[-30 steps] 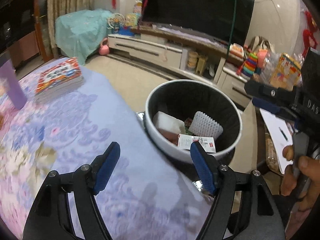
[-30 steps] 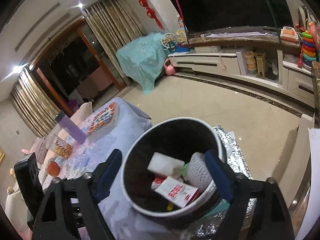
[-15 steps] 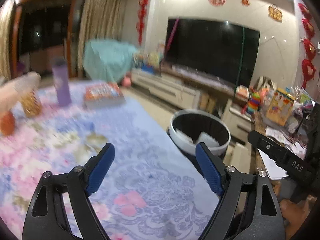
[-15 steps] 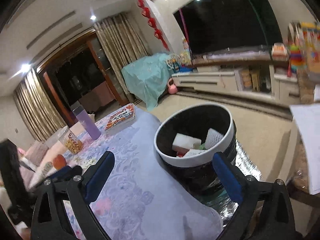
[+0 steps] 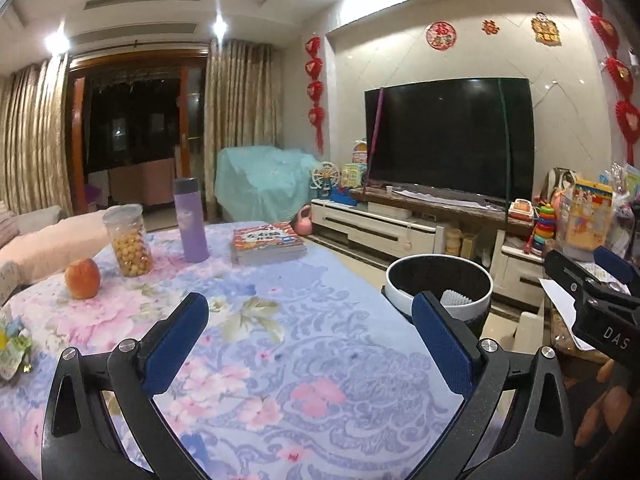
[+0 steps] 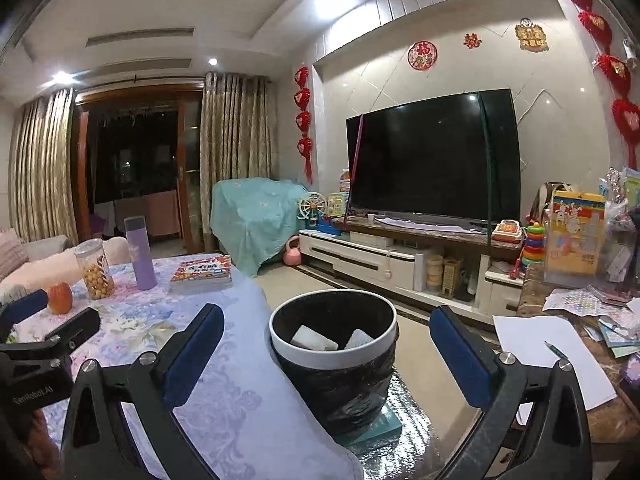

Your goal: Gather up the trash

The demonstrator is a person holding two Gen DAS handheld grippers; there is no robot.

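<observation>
1. Bench (image 5: 320, 360) has a floral purple-pink cloth over it.
2. On it: an apple (image 5: 82, 278), a clear jar of yellow snack balls (image 5: 127, 240), a purple bottle (image 5: 191, 220), all standing near each other.
3. A stack of books (image 5: 267, 242) lies flat, right of the bottle.
4. Big dark TV (image 6: 434, 156) on a white cabinet (image 6: 384, 264), toys beside it.

Warm recessed ceiling spotlights (image 5: 219, 26) blow out to white glare overhead and glint off the dark flat television screen (image 6: 434, 156), the room is evenly lit and sharp against the black night-time glass doors (image 5: 132, 128), while fisheye edges bend walls into dark vignetted corners.
</observation>
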